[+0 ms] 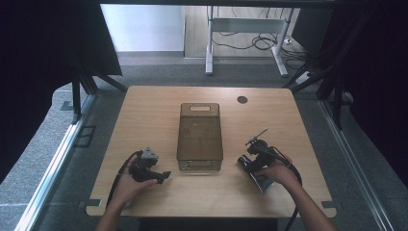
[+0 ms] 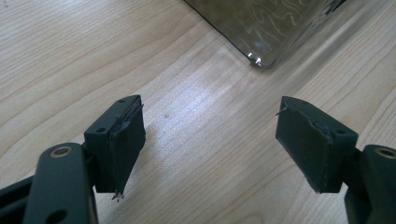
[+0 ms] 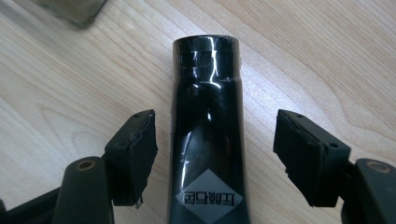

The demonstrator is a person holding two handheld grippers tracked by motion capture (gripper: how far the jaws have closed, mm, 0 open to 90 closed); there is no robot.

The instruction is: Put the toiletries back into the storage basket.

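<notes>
1. My right gripper (image 3: 215,158) stands wide open, holding nothing.
2. The black tube (image 3: 208,126) lies on the worktop (image 3: 327,56) between its jaws, long axis straight ahead, untouched.

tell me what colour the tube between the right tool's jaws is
Glossy black, with a grey diamond label on the tube; clearest in the right gripper view.

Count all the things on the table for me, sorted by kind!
Clear smoky bins: 1
Black tubes: 1
Hand-held grippers: 2, the left hand-held gripper and the right hand-held gripper
Total: 4
</notes>
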